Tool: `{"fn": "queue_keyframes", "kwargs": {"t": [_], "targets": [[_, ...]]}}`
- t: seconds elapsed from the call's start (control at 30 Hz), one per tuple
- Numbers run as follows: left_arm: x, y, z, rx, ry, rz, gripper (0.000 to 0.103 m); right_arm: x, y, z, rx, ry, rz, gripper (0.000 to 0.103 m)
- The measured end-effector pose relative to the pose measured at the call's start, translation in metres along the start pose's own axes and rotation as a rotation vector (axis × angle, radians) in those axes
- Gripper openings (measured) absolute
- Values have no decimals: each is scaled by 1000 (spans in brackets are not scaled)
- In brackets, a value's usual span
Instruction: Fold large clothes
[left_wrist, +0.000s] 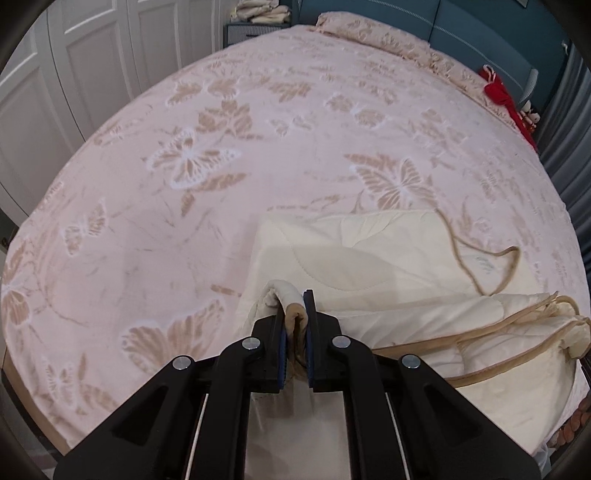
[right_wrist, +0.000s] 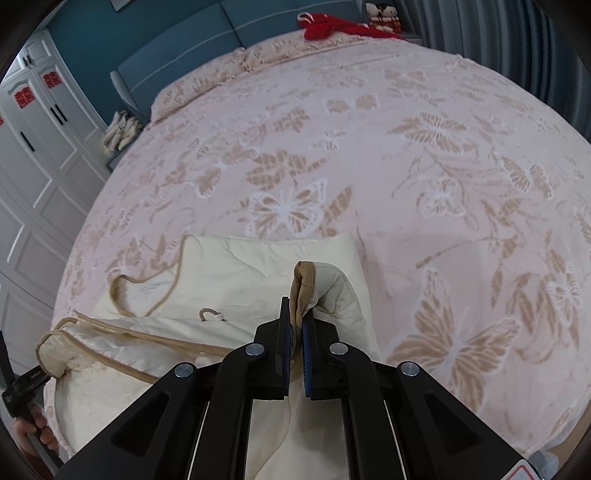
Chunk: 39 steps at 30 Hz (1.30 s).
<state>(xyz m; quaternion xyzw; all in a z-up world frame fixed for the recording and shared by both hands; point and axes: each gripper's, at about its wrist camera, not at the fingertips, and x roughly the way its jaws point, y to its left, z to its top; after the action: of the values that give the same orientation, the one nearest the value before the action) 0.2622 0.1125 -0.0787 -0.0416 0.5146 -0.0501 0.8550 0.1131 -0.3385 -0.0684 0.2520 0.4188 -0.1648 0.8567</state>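
One bed (left_wrist: 258, 147), one quilt (left_wrist: 369, 254), two grippers (left_wrist: 295, 314).

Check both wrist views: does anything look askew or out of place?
Yes: the cream quilted garment's tan cord trails in a loose loop across its folded panel. The red cloth lies crumpled by the blue headboard.

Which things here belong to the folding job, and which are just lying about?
Job:
- cream garment
- left hand-held gripper, shut on its trim
- right hand-held gripper, shut on its trim
- bed, the work surface

Lying about:
- red cloth
- dolls
- folded pile
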Motion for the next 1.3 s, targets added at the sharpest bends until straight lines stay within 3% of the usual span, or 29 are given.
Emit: {"fn": "queue_keyframes", "kwargs": {"t": [0.13, 0.23, 0.3, 0.37, 0.4, 0.43, 0.47, 0.53, 0.6, 0.63, 0.73, 1.0, 1.1, 1.13, 1.2, 1.27, 1.3], "targets": [[15, -3, 0, 6, 13, 12, 9, 11, -2, 1, -8, 11, -1, 4], [15, -2, 0, -11, 13, -2, 9, 1, -9, 7, 46, -4, 64, 12], [10, 2, 1, -29, 15, -27, 9, -16, -14, 12, 77, -43, 110, 19], [0, 7, 3, -54, 3, -63, 15, -40, -17, 16, 95, -114, 121, 39], [-10, 11, 5, -69, -19, -92, 19, -50, -19, 17, 100, -147, 125, 44], [-22, 15, 5, -82, -48, -130, 31, -65, -22, 17, 104, -190, 142, 50], [-36, 19, 6, -97, -92, -144, 60, -75, -24, 18, 105, -214, 150, 51], [-67, 26, 6, -126, -222, -92, 94, -90, -25, 17, 85, -233, 147, 55], [-99, 32, 8, -129, -348, -107, 96, -96, -21, 14, 42, -224, 130, 57], [-103, 33, 10, -124, -347, -108, 97, -96, -20, 13, 25, -218, 126, 59], [-96, 35, 23, -122, -281, -141, 97, -82, -12, 8, -24, -180, 103, 60], [-14, 24, 32, -102, -37, -174, 92, -24, 0, 11, -49, -60, 50, 60], [9, 18, 31, -89, 36, -196, 71, -9, -1, 15, -44, -31, 41, 60], [13, 17, 30, -92, 58, -212, 58, -5, 0, 16, -43, -14, 45, 59], [16, 14, 30, -88, 75, -207, 41, 1, 2, 17, -52, 2, 40, 45], [14, 11, 31, -69, 70, -199, 15, 4, 4, 17, -62, 23, 41, 12], [9, 10, 32, -66, 55, -200, 13, 3, 6, 18, -62, 26, 47, 12]]}}
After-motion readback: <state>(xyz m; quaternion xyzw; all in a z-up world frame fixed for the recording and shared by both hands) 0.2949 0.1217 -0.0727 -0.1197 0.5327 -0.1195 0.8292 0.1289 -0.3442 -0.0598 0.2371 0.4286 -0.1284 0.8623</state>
